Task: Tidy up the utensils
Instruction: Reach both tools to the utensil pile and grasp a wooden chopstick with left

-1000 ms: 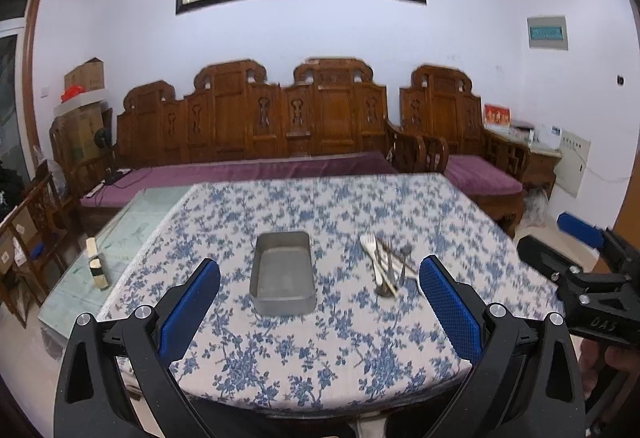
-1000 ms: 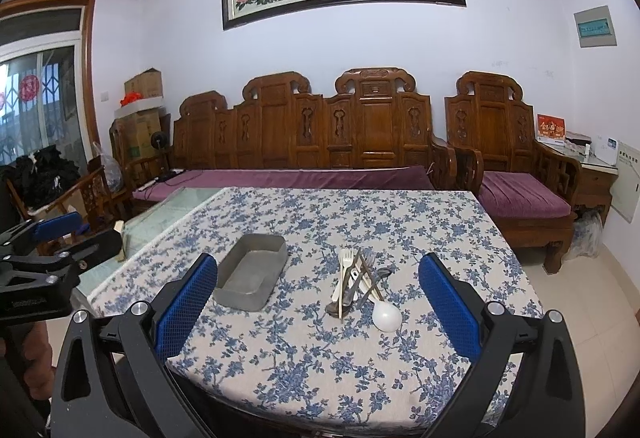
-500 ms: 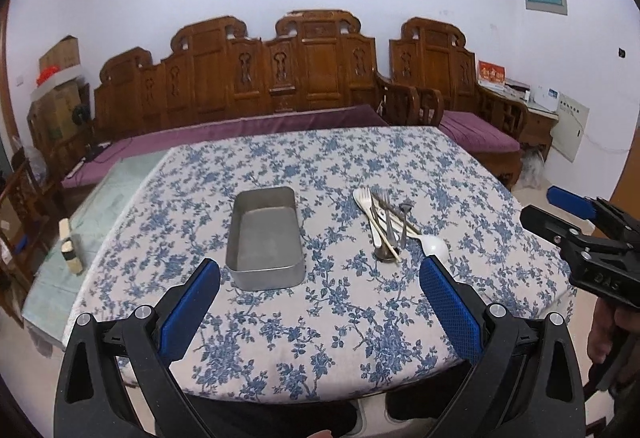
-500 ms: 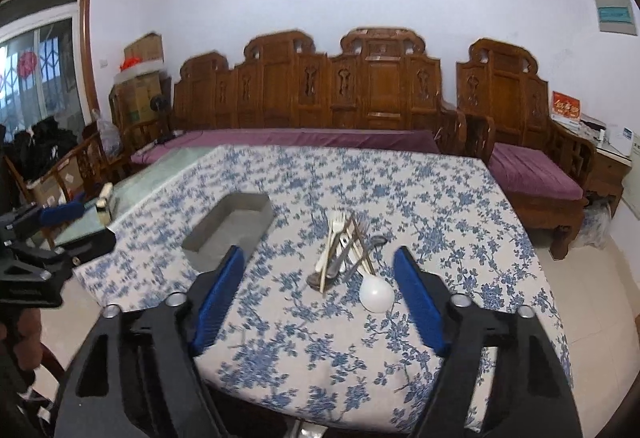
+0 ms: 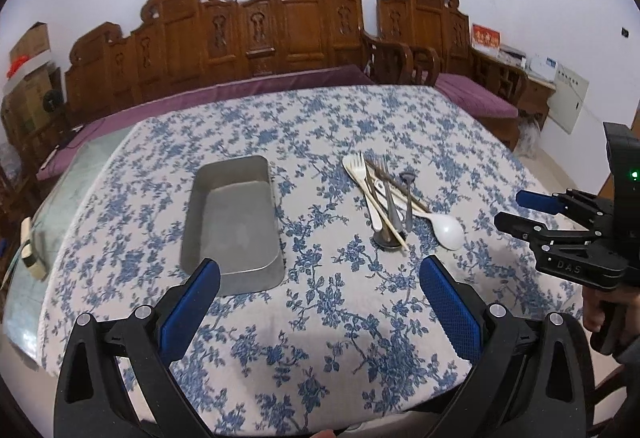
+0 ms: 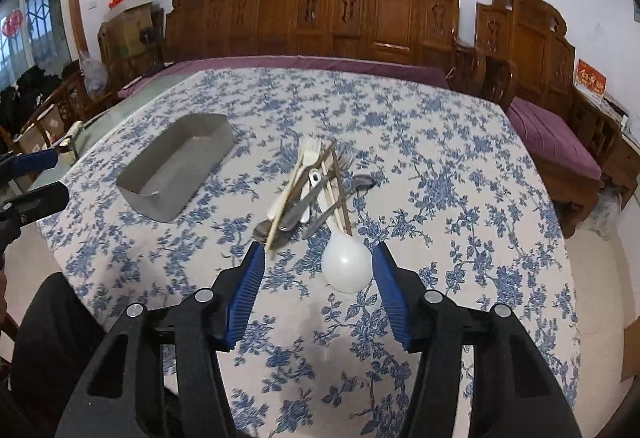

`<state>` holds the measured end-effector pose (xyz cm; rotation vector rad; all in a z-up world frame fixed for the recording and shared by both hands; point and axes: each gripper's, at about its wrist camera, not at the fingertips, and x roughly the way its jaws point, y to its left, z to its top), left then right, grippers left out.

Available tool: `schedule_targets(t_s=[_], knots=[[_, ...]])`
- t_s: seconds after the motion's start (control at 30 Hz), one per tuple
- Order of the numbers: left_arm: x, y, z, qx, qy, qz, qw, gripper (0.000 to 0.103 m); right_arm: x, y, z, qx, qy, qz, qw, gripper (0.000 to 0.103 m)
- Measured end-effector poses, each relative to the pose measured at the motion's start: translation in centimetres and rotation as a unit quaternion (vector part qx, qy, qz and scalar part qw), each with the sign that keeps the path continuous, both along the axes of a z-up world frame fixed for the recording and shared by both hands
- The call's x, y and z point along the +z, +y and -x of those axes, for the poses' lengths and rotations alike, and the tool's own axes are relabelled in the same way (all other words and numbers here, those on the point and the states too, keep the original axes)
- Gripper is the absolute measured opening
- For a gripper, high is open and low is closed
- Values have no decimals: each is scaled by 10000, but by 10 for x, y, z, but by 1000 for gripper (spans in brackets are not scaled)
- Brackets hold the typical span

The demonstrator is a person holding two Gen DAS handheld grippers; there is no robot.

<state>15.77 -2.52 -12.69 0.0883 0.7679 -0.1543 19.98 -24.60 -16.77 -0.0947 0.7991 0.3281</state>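
On the floral cloth, utensil pile (image 6: 316,193) lies just ahead of my right gripper (image 6: 318,270), handles running away from me; jaws have been narrowing, nothing between. Left gripper (image 5: 320,278) wide, empty, facing the tray (image 5: 234,213).

Room was evenly lit, pretty soft shadows on the tablecloth (image 5: 320,318) — heavy fisheye bending and dark corners, slight motion blur throughout.

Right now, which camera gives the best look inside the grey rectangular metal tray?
The left wrist view: it looks down into the grey rectangular metal tray, showing its whole bare floor and rim. The right wrist view sees the tray from lower and side-on, mostly its outer wall, with only part of the floor showing.
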Motion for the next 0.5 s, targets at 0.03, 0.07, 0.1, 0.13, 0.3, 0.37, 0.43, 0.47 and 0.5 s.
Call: schedule_targets(t_s=[0.03, 0.07, 0.1, 0.13, 0.3, 0.37, 0.43, 0.47, 0.5], knots=[[-3, -2, -4, -23, 41, -6, 10000, 97, -5, -1, -5, 9, 43, -33, 10000, 58], [-8, -5, -12, -54, 120, -10, 9999, 97, -8, -2, -10, 12, 79, -60, 10000, 58], [-10, -6, -16, -88, 153, 15, 9998, 97, -12, -2, -15, 16, 113, -92, 9999, 57], [-13, -9, -21, -134, 184, 57, 9997, 97, -18, -4, -21, 19, 167, -127, 9998, 56], [-31, -27, -48, -317, 403, 162, 9986, 97, -35, -12, -43, -35, 302, -194, 9994, 50], [-39, -37, -60, -386, 494, 181, 9979, 96, -40, -15, -49, -38, 363, -228, 9991, 48], [-49, -47, -74, -394, 610, 184, 9972, 93, -44, -16, -55, 1, 395, -169, 9991, 46], [-54, -50, -81, -396, 674, 211, 9967, 91, -46, -17, -57, 12, 387, -148, 9991, 46], [-60, -53, -88, -377, 762, 234, 9961, 88, -48, -18, -60, 21, 406, -155, 9991, 46]])
